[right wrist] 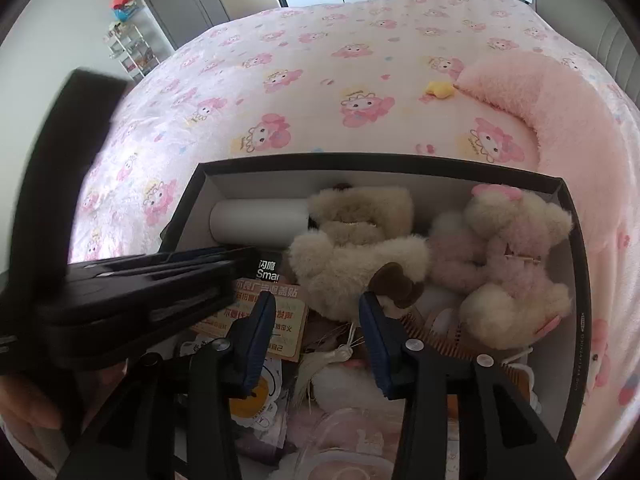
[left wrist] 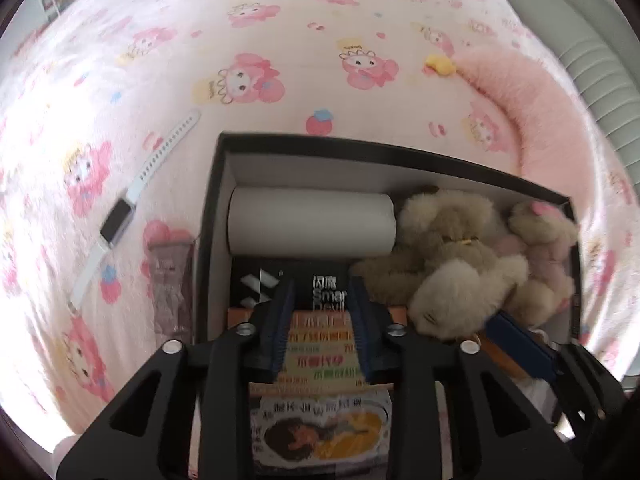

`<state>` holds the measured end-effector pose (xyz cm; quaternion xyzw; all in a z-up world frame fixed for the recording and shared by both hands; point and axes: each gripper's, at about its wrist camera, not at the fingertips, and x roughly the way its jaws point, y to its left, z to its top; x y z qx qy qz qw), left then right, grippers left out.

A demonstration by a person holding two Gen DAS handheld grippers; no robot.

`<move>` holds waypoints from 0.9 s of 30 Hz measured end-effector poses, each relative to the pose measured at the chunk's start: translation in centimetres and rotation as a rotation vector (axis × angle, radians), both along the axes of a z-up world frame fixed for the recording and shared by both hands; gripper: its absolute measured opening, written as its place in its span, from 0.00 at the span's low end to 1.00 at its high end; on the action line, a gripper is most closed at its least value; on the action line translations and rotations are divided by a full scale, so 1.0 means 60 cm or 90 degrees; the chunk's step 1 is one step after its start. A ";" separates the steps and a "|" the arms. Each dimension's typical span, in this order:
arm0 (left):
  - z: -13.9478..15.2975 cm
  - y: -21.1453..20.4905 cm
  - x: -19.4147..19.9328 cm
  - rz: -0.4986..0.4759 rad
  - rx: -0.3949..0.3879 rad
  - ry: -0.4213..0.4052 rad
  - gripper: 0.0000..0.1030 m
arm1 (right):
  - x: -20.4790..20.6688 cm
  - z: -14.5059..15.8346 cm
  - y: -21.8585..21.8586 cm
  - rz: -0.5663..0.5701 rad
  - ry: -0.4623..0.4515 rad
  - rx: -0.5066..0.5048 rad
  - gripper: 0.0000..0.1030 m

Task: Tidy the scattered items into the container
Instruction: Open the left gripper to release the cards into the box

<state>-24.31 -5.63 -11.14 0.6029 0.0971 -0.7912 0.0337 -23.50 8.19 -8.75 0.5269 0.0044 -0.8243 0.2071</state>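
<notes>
the black box [left wrist: 208, 216] with its white lining sat on the bed [left wrist: 280, 40], filling the lower middle of both wrist views. inside it, a white cylinder [left wrist: 312, 222] lay along the far wall at the upper left, with a black packet printed "smart" [left wrist: 316, 284] just below it. a beige plush toy [left wrist: 448, 256] lay to the right of the cylinder, and a pinkish plush toy with a pink bow [left wrist: 544, 236] lay against the right wall. an orange printed card [left wrist: 320, 340] and an illustrated packet [left wrist: 320, 428] lay at the near end of the box.

the left gripper [left wrist: 322, 320] hung over the orange card, its jaws spread with nothing pinched between them. the right gripper [right wrist: 318, 340] hung over the near middle of the box, its jaws also spread and empty, above a cream tassel [right wrist: 324, 360] and beside a wooden comb [right wrist: 440, 336].

outside the box, at the left of the left wrist view, a white-strapped smartwatch [left wrist: 120, 216] lay on the bed, and a greyish packet [left wrist: 172, 288] lay just beside the box's left wall. a pink fluffy pillow [left wrist: 532, 108] curved along the upper right, with a small yellow thing [left wrist: 440, 65] near its tip.
</notes>
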 end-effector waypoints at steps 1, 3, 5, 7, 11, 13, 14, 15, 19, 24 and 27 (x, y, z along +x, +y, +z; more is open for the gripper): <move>-0.002 0.006 -0.003 -0.006 -0.013 -0.002 0.36 | 0.001 0.002 0.001 0.000 0.010 0.010 0.39; -0.004 0.013 -0.004 -0.009 -0.035 -0.003 0.36 | 0.006 0.004 0.009 -0.005 0.024 0.025 0.41; -0.004 0.018 -0.001 -0.012 -0.038 0.002 0.36 | 0.012 0.006 0.025 -0.023 0.033 0.028 0.41; -0.003 0.020 0.001 -0.021 -0.001 0.005 0.35 | 0.013 0.005 0.044 -0.042 0.033 0.021 0.41; -0.024 0.018 -0.010 -0.015 0.014 -0.015 0.34 | 0.010 -0.005 0.075 -0.078 0.029 0.020 0.41; -0.033 0.008 -0.017 -0.001 0.018 -0.020 0.36 | 0.006 -0.016 0.083 -0.085 0.016 0.010 0.41; -0.034 0.002 -0.019 0.004 0.025 -0.027 0.36 | 0.003 -0.023 0.086 -0.086 0.004 -0.001 0.41; -0.034 -0.002 -0.018 0.005 0.034 -0.033 0.34 | 0.001 -0.029 0.088 -0.088 -0.011 -0.011 0.41; -0.035 0.000 -0.003 -0.017 0.040 -0.052 0.30 | 0.001 -0.035 0.087 -0.080 -0.025 -0.011 0.41; -0.041 -0.003 0.035 -0.028 0.087 -0.088 0.30 | 0.010 -0.031 0.084 -0.060 -0.024 -0.012 0.41; -0.019 -0.013 0.065 -0.011 0.101 -0.063 0.30 | 0.017 -0.024 0.089 -0.057 -0.015 -0.008 0.41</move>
